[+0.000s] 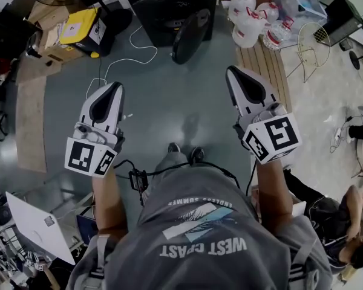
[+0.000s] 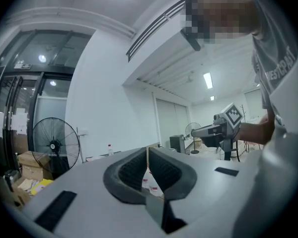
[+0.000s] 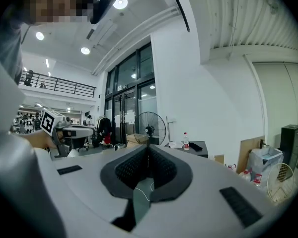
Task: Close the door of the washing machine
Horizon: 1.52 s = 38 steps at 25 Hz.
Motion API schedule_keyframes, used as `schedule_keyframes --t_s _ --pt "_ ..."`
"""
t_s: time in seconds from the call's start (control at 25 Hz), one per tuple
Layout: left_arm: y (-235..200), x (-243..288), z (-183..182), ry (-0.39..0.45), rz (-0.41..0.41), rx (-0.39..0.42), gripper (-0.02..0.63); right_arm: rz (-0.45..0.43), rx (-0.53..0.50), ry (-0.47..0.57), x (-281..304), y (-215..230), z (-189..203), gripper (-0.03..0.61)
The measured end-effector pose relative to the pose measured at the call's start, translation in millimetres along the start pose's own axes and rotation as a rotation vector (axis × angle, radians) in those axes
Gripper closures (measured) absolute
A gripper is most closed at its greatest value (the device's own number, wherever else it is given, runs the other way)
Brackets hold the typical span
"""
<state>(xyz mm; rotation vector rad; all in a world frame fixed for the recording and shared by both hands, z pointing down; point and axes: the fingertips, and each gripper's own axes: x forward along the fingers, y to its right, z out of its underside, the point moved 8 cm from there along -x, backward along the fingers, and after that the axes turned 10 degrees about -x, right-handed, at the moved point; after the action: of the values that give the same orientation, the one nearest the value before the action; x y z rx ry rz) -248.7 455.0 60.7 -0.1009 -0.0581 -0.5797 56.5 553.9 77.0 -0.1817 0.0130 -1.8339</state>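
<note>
Grey floor [image 1: 169,98] open ahead to washing machine [image 1: 163,8], door [image 1: 190,36] swung out; left gripper [image 1: 116,87], right gripper [image 1: 232,71] clenched, empty.

The place is a large open workroom, something between a lab and a storeroom, not a home. In the head view a bare grey floor [image 1: 169,101] has cardboard boxes [image 1: 48,17] stacked at the upper left. Big water jugs [image 1: 249,17] stand at the upper right beside wooden boards [image 1: 269,65]. The right gripper view shows tall glass doors [image 3: 131,98] at centre with a standing fan [image 3: 150,128] before them. A mezzanine railing [image 3: 57,87] runs at the left and round ceiling lights [image 3: 120,2] sit above. The left gripper view adds plain white walls [image 2: 104,98] and a strip light [image 2: 207,80] at the right.
</note>
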Motion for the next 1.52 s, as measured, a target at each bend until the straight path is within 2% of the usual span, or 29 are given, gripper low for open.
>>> schedule_keyframes --t_s 0.2,0.6,1.16,1.52 --pt "-12.9 23.2 5.6 -0.001 0.007 -0.014 0.586 -0.003 -0.006 -0.006 16.1 11.4 1.1 0.549" --pt "-65.6 105.7 7.3 0.017 0.101 -0.024 0.586 0.074 -0.022 -0.051 62.7 47.5 6.8 0.549" --pt "-155.7 211.1 -1.6 -0.036 0.214 -0.017 0.586 0.158 0.04 -0.098 169.1 90.0 16.6 0.548" --pt "-214.2 253.0 -2.0 -0.051 0.251 -0.029 0.586 0.162 0.037 -0.129 245.5 108.4 17.5 0.548"
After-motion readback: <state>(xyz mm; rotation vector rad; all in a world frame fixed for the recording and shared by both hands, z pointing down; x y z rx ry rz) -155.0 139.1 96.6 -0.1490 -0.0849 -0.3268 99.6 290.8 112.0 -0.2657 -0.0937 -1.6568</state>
